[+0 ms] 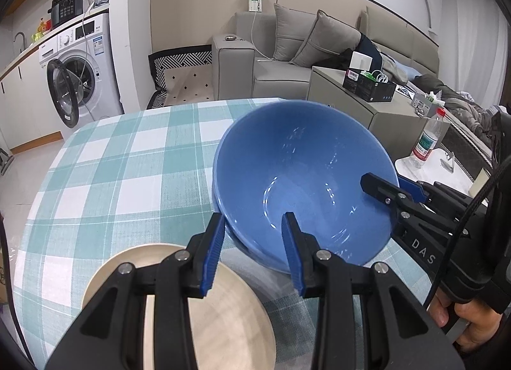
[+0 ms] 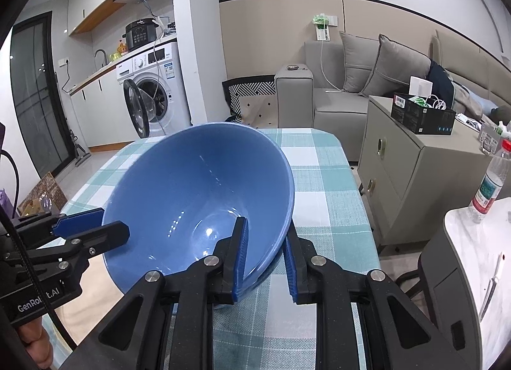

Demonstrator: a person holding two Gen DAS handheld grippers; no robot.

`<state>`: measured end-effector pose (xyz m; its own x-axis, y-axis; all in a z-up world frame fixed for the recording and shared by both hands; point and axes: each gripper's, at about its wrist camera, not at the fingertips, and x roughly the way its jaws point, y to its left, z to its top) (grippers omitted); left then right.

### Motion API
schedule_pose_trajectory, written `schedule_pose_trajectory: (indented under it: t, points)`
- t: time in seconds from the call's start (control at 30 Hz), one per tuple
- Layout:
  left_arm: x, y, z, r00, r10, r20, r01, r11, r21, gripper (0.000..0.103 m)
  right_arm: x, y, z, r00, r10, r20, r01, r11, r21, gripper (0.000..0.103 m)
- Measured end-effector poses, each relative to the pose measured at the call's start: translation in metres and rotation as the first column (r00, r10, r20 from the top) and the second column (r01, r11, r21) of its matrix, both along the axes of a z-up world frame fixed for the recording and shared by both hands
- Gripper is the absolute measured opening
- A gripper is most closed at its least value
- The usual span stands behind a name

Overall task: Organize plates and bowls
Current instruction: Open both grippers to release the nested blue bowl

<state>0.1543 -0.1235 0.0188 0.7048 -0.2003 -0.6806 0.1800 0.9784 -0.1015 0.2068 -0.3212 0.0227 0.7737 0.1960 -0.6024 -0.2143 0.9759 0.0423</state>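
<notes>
Centre frame over the checked table point(image 1: 111, 162), the blue bowl point(image 1: 303, 178) looks glazed, slick, breakable; left gripper point(image 1: 255, 242) and right gripper point(image 2: 266, 258) each straddle its rim, seemingly pinching — the sensible hold.

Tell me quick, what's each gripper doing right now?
Left gripper: shut on the blue bowl rim.
Right gripper: straddling the same rim; grip cannot be told.
</notes>
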Motion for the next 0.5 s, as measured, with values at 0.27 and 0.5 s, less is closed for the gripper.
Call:
schedule_pose_trajectory:
  t: [0.27, 0.5]
  points:
    - [-0.0011, -0.0001, -0.0024, 1.0, -0.003, -0.007, 0.003, 1.0, 0.015, 0.044, -0.0062, 0.0008, 0.002, 1.0, 0.0, 0.026, 0.001, 1.0, -0.023, 0.04]
    - [-0.0003, 0.006, -0.0003, 1.0, 0.021, 0.001, -0.021, 1.0, 0.017, 0.064, -0.0081, -0.0067, 0.0031, 1.0, 0.017, 0.013, -0.017, 1.0, 0.007, 0.064]
